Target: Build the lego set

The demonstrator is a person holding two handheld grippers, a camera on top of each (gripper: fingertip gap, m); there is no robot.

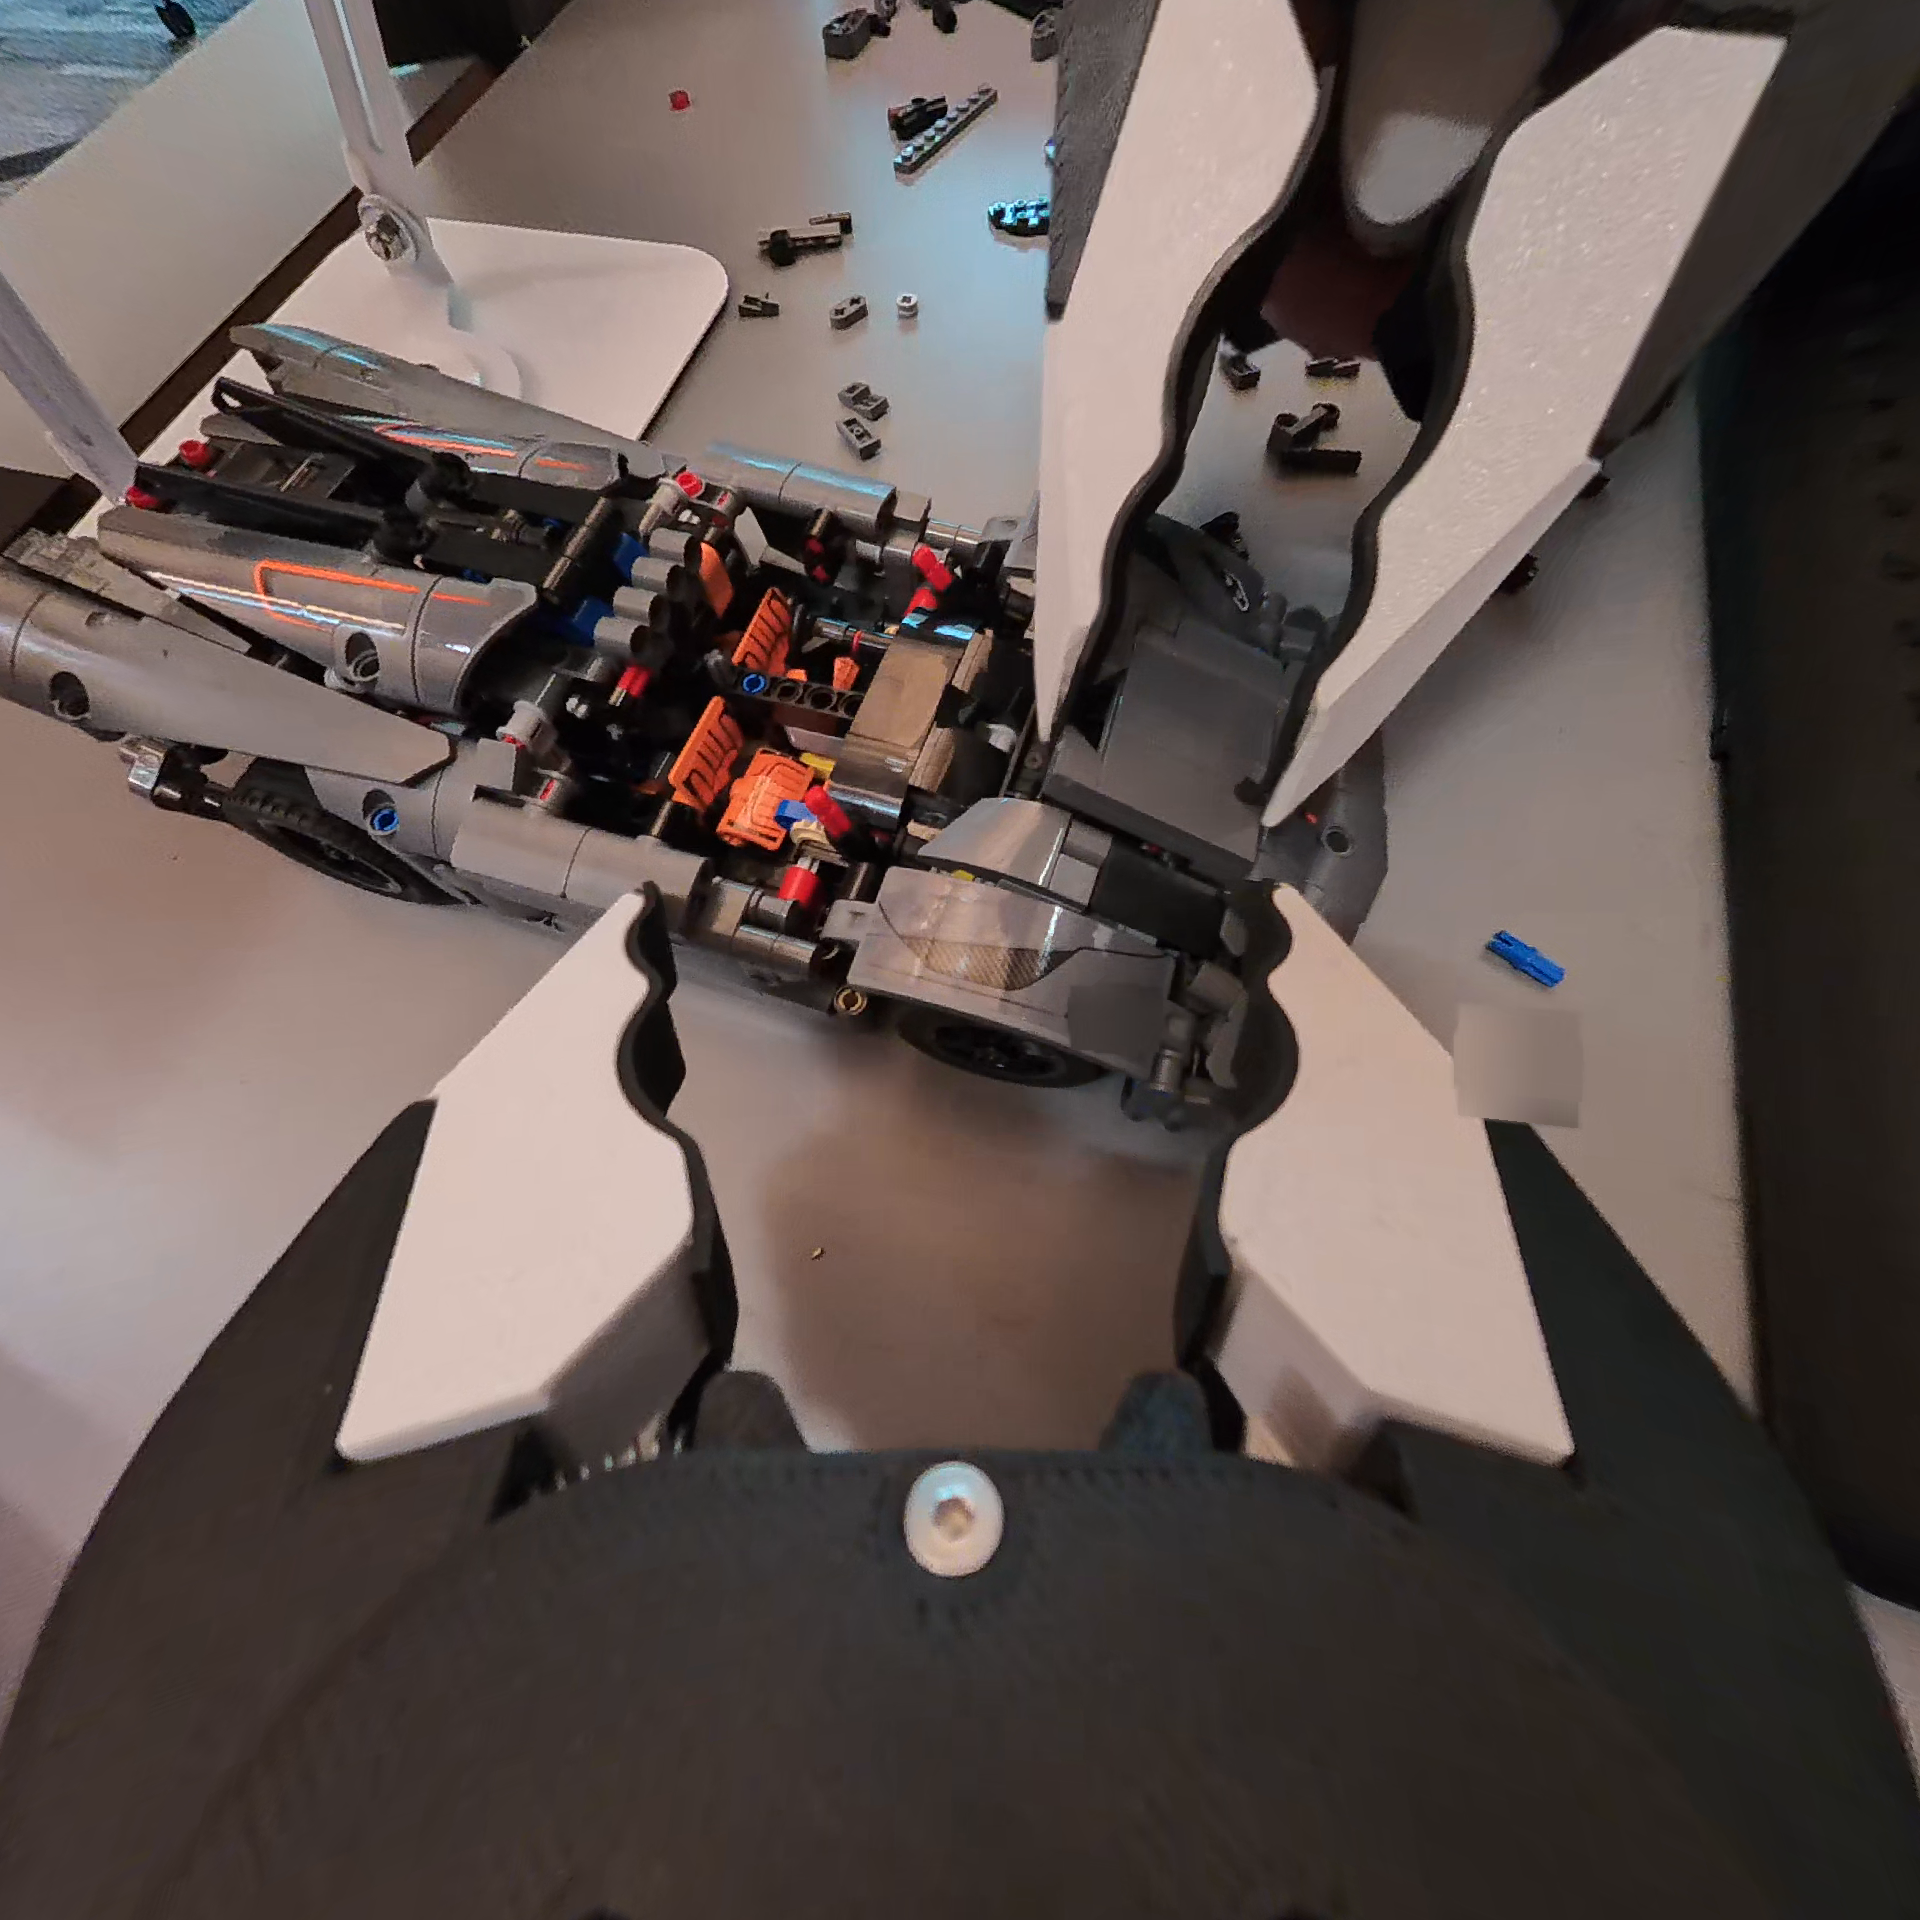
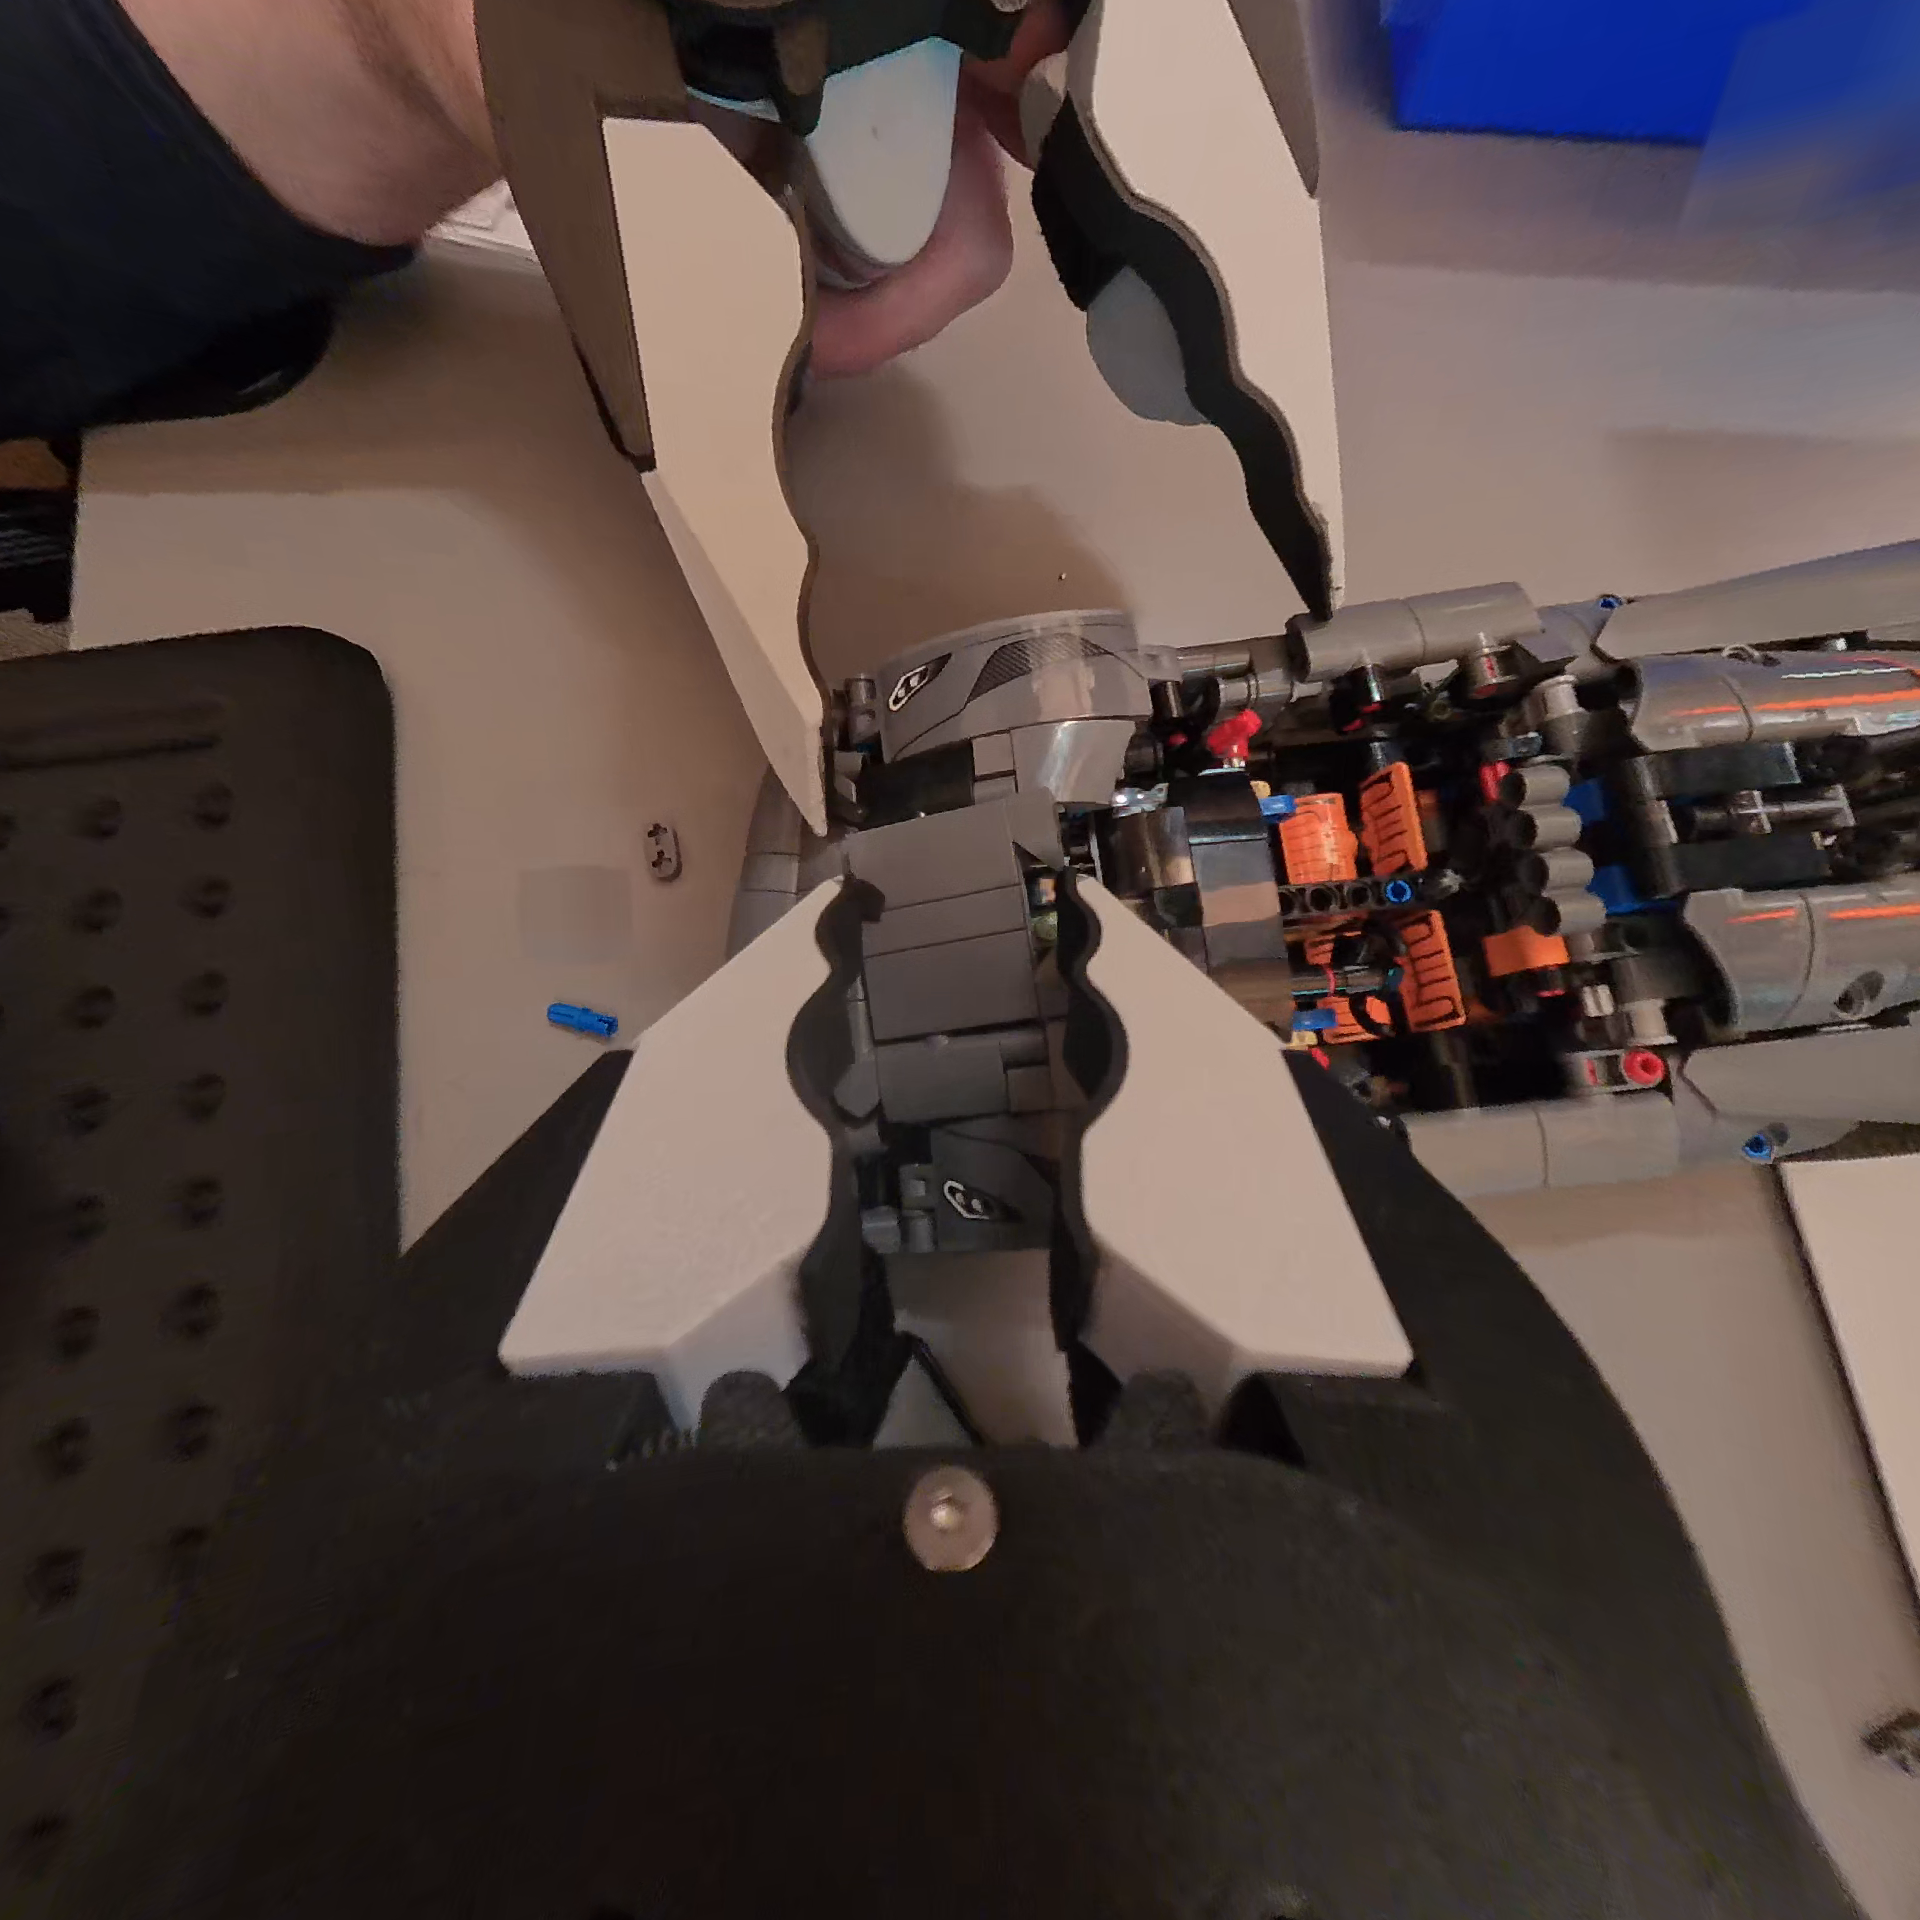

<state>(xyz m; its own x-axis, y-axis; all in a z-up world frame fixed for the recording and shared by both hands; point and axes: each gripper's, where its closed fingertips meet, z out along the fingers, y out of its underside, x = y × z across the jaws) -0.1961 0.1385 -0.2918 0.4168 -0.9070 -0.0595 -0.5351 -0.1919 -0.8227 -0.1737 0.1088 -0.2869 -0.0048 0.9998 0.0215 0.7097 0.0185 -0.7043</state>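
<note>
A grey Lego car [image 1: 582, 623] with orange and black innards lies across the white table [image 1: 935, 1195]; it also shows in the right wrist view [image 2: 1558, 831]. My left gripper [image 1: 961, 904] is open wide and straddles the car's near front fender [image 1: 997, 935], its fingertips close against the car at both ends. My right gripper [image 2: 961, 885] is shut on the car's grey hood section [image 2: 945, 956], one finger on each side. In the left wrist view the right gripper [image 1: 1164, 769] comes down from the top onto that hood [image 1: 1184, 717].
A blue pin [image 1: 1524, 958] lies loose on the table right of the car's nose. Several small dark pieces [image 1: 940, 130] are scattered at the far side. A white stand base [image 1: 582, 301] sits behind the car. A black perforated mat [image 2: 187, 935] borders the table. A person's arm [image 2: 312, 125] reaches in. Left tips and right tips are each some 8 cm from the blue pin [image 1: 1524, 958]. Seen from the right wrist view [image 2: 587, 1015] as well.
</note>
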